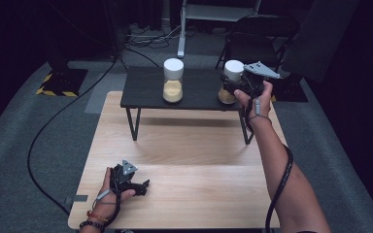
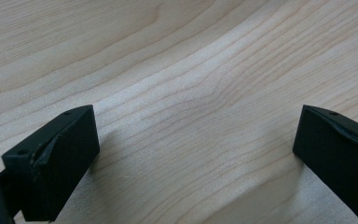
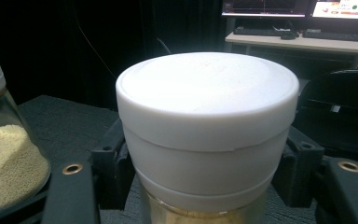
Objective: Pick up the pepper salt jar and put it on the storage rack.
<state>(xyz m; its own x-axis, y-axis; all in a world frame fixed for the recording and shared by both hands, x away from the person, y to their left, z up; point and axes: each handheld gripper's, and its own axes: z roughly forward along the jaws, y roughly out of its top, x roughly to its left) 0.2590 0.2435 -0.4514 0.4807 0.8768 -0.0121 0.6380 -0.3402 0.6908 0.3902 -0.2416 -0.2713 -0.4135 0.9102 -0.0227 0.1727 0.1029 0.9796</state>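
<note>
Two sand timers with white caps and yellow sand are on a low black stand at the far side of the wooden table. The left timer stands free near the stand's middle. My right gripper is shut on the right timer at the stand's right end. In the right gripper view its jaws press both sides of the glass just under the white cap, with the other timer at the left edge. My left gripper rests on the table near the front left, open over bare wood.
A black folding chair and a white post stand behind the stand on grey carpet. A black cable runs along the floor at the left. Desks with monitors lie beyond.
</note>
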